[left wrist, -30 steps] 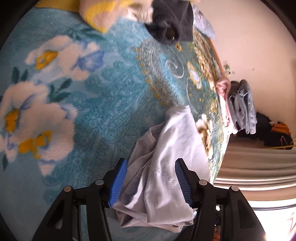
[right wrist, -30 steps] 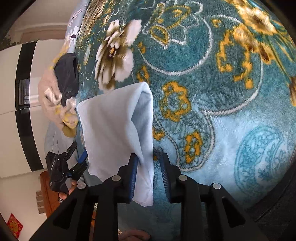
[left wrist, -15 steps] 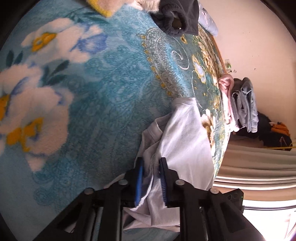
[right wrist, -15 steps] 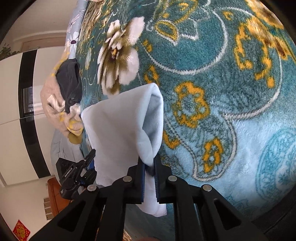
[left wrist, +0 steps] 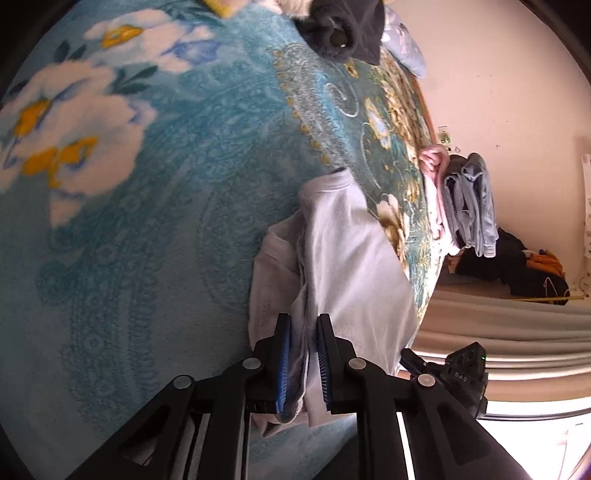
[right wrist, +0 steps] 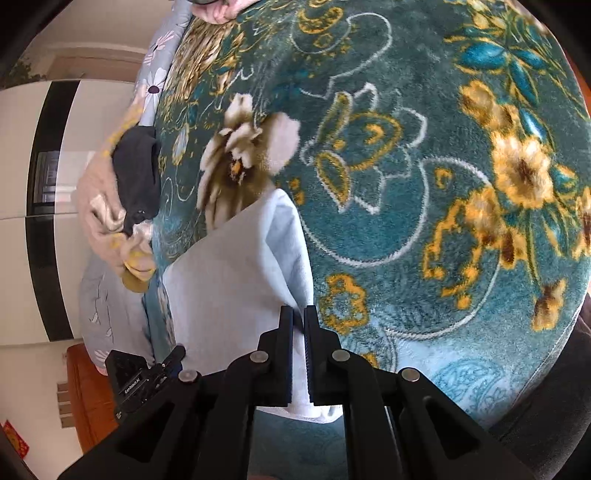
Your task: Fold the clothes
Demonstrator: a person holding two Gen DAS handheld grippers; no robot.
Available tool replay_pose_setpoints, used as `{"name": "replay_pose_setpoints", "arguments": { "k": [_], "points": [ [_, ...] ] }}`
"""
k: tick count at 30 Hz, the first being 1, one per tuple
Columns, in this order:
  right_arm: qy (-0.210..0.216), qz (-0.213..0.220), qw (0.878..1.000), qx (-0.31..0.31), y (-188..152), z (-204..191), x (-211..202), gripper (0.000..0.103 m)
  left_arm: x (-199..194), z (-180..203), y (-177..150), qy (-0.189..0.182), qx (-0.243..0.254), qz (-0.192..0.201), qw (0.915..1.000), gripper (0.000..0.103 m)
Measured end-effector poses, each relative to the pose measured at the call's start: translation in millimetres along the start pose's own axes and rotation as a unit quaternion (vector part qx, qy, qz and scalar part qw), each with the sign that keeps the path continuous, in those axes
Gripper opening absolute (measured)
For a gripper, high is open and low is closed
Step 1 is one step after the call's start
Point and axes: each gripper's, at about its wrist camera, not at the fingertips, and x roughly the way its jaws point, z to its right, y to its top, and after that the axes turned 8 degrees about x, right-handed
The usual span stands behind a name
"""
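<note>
Left wrist view: our left gripper is clenched on a bunched edge of the pale shirt, with the cloth pinched between its blue-padded fingers. From the grip the shirt runs forward and slightly to the right, lying on the teal flowered blanket. One layer is folded over another, and a lower flap shows to the left of the fold. Far ahead, at the blanket's far edge, we see a dark garment among other heaped clothes. Ahead and to the right, at the blanket's side edge, sits a stack of folded clothes, pink and grey-blue. Low on the right, just past the shirt's near corner, part of our right gripper comes into view.

In the right wrist view, our right gripper is clamped on the other near edge of the same shirt, its fingers pressed nearly together with a thin band of cloth between them. The shirt spreads forward and to the left over the blanket. Further left and ahead lies a heap of clothes with the dark garment on top. Low on the left, our left gripper shows at the shirt's far corner.
</note>
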Motion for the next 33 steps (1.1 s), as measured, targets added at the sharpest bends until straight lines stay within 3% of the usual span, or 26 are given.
{"name": "replay_pose_setpoints", "arguments": {
  "k": [1,2,3,4,6,10,13,15,18,20,23,33],
  "points": [
    [0.004,0.003,1.000,0.003,-0.9,2.8,-2.5,0.009,-0.9,0.7,1.6,0.004,0.006,0.001,1.0000,0.031],
    [0.007,0.006,1.000,0.005,-1.9,5.5,-4.6,0.009,-1.7,1.0,3.6,0.009,0.011,0.002,0.9999,0.047],
    [0.010,0.007,1.000,0.006,-3.0,6.7,-4.8,0.009,-1.4,0.6,5.2,0.005,0.011,0.004,0.9999,0.054],
    [0.014,0.008,1.000,0.007,-4.1,8.1,-5.0,0.016,-0.7,-0.2,6.7,-0.003,0.009,0.005,0.9999,0.060],
    [0.030,0.006,0.999,0.016,-6.1,11.4,-2.3,0.035,5.4,-0.4,9.6,-0.020,0.009,-0.001,0.9998,0.064],
    [0.037,-0.004,0.999,0.016,-7.3,8.5,14.8,0.039,20.7,-5.3,10.3,-0.017,0.003,-0.015,0.9997,0.065],
    [0.038,-0.003,0.999,0.017,-7.1,5.4,27.9,0.039,21.7,-5.3,7.7,-0.033,-0.005,-0.003,0.9994,0.063],
    [0.063,-0.003,0.998,0.029,-7.1,5.4,32.2,0.039,24.4,-6.5,5.7,-0.044,-0.018,0.000,0.9989,0.062],
    [0.055,-0.006,0.998,0.020,-11.4,-3.3,41.7,0.030,32.6,-1.2,4.0,-0.036,-0.022,-0.007,0.9991,0.039],
    [0.049,-0.011,0.999,0.019,-16.8,-7.4,45.2,0.014,35.9,2.8,1.8,-0.023,-0.022,-0.009,0.9995,0.016],
    [0.047,-0.003,0.999,0.008,-24.6,-15.2,39.2,0.010,30.6,12.2,-2.3,-0.022,-0.020,0.007,0.9995,0.013],
    [0.080,0.027,0.996,-0.031,-52.8,-37.6,-14.8,0.009,-7.3,77.3,-11.1,-0.036,0.069,0.026,0.9966,0.013]
  ]
}}
